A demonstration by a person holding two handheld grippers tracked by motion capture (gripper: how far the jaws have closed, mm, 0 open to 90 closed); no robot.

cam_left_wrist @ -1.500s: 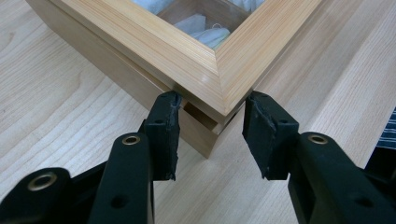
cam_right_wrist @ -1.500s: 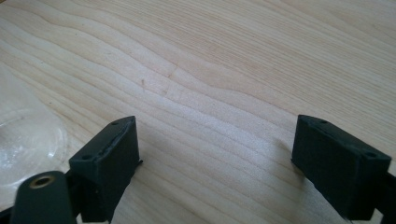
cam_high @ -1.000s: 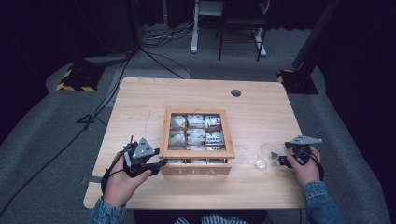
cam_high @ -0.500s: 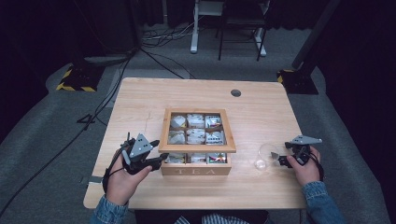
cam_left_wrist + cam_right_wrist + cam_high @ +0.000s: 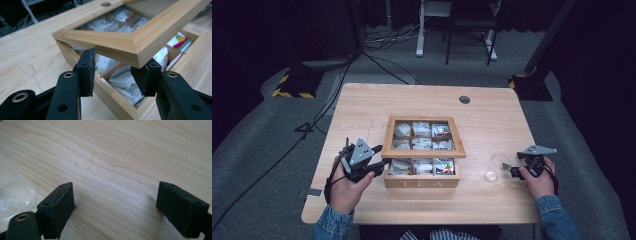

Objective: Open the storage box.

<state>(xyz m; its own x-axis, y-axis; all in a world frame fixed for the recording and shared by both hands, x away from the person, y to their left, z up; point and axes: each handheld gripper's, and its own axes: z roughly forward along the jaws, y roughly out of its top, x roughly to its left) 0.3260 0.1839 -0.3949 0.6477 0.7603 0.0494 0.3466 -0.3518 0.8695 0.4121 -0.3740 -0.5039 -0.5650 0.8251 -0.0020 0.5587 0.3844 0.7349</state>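
The wooden tea box sits near the middle of the table, toward the person's edge, with its glass-paned lid lifted off the front wall and hinged up at an angle. The left gripper is at the box's front left corner. In the left gripper view the lid's near corner juts out between the two black jaws: the left finger stands just beside the lid's lower edge and the right finger sits under the corner. The jaws stand apart with a gap between them; whether either pad actually presses the wood I cannot tell. Below the raised lid, the box's front wall runs across between the jaws, and white tea sachets lie in the compartments behind it.

The right gripper rests well apart from the box, at the table's right side, its jaws spread wide with bare table between them, holding nothing. A clear glass lies just beside it, toward the box; in the right gripper view the glass is cut off at the left edge.

The lid hides much of the front row of sachets in the left gripper view. From the high view the sachet labels are too small to read, and the left hand covers part of its gripper
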